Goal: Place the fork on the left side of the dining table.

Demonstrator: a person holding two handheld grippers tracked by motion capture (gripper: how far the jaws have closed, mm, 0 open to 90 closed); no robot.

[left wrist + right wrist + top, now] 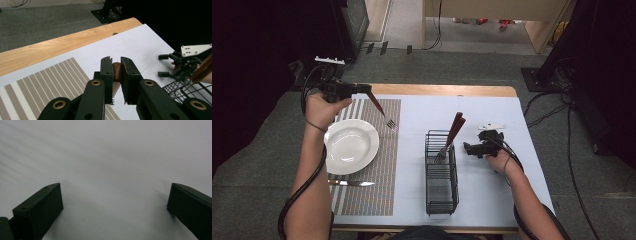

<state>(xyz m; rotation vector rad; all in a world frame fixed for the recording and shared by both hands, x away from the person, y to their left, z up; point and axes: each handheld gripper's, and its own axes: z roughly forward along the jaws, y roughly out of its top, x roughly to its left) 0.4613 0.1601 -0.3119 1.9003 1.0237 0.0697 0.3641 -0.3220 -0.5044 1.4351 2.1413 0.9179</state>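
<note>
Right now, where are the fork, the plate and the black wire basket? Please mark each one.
fork (381,111): high view, on its brown handle, above the tines.
plate (350,145): high view, on the white middle of the dish.
wire basket (441,187): high view, on the near, bare part of its mesh floor.

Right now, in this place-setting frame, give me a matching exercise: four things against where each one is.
Things:
1. fork
2. knife
3. plate
4. right gripper

Places:
A. on the striped mat, below the plate
B. open, over the white sheet beside the wire basket
C. clamped by its wooden handle in the left gripper
D. on the mat's left part

Pairs: 1-C, 2-A, 3-D, 4-B
</note>
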